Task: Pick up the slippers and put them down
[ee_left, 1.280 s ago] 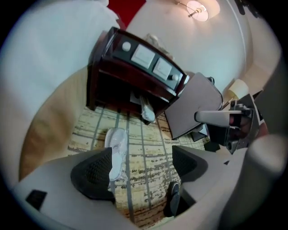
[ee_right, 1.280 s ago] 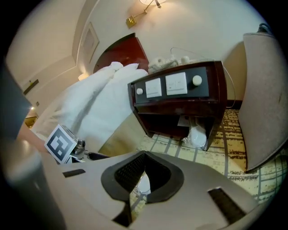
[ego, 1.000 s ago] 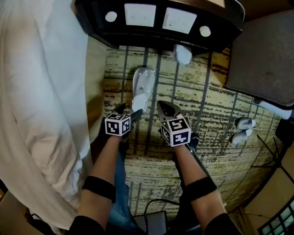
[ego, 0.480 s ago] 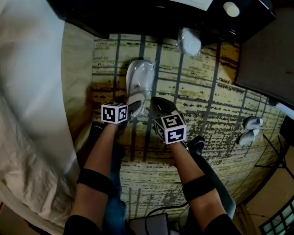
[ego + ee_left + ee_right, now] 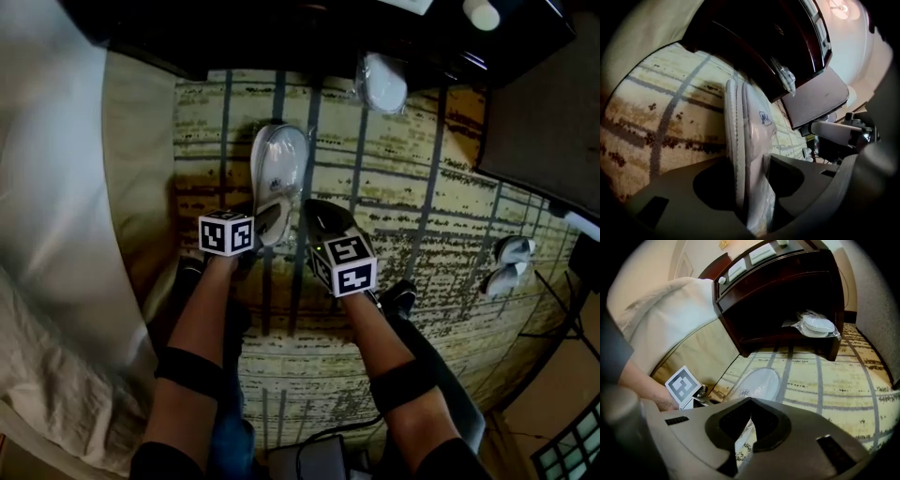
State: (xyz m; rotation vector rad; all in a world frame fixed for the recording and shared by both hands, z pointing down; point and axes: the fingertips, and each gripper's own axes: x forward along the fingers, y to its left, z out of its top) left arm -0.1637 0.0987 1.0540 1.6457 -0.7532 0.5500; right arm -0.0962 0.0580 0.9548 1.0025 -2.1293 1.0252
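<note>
- Left gripper (image 5: 270,223): jaws just closing onto the near end of the wrapped slippers (image 5: 278,164) on the carpet (image 5: 403,187).
- Right gripper (image 5: 319,217): fully closed, empty.
- Risk: the slick wrapper and end grip may let the slippers slide out.

The slippers (image 5: 278,169) are white with a small blue mark, in clear wrap. The carpet (image 5: 422,187) is cream with a grey-blue grid and dark brown flecks. The nightstand (image 5: 787,291) is dark red-brown. The bedding (image 5: 47,187) is white and the bed skirt (image 5: 141,169) beige. The left gripper (image 5: 752,164) and right gripper (image 5: 751,404) are grey, and their cubes carry black-and-white squares. The armbands (image 5: 190,372) are black.
</note>
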